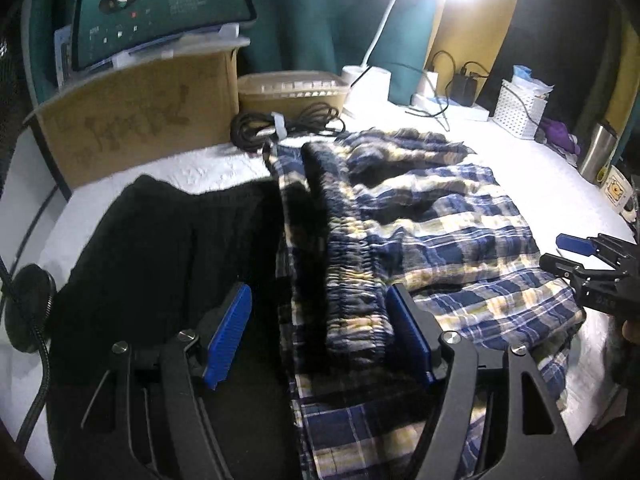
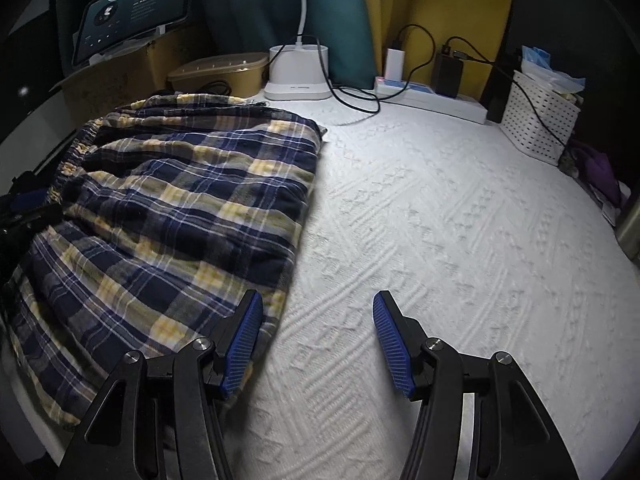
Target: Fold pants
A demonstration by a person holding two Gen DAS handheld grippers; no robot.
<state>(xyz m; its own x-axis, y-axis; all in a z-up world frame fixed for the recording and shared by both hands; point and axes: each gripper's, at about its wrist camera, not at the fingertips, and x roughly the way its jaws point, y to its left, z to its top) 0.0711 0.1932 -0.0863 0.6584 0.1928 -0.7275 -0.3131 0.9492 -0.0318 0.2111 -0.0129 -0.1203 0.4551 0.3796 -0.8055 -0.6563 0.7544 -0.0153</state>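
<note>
The plaid pants (image 1: 432, 232), blue, yellow and white, lie bunched on the white bedspread (image 1: 560, 184), with the elastic waistband (image 1: 352, 280) running toward me. My left gripper (image 1: 320, 300) is open, its blue pads on either side of the waistband end, just above the cloth. A black garment (image 1: 160, 248) lies to the left of the pants. My right gripper (image 2: 318, 308) is open and empty, low over the bedspread (image 2: 460, 240) at the right edge of the pants (image 2: 180, 200). It also shows at the right edge of the left wrist view (image 1: 560, 252).
A cardboard box (image 1: 140, 120) with a tablet (image 1: 160, 12), a lidded container (image 1: 292, 92) and a coiled cable (image 1: 280, 124) stand at the back. A lamp base (image 2: 298, 72), power strip (image 2: 432, 96), white basket (image 2: 540, 120) and steel cup (image 1: 596, 152) line the back right.
</note>
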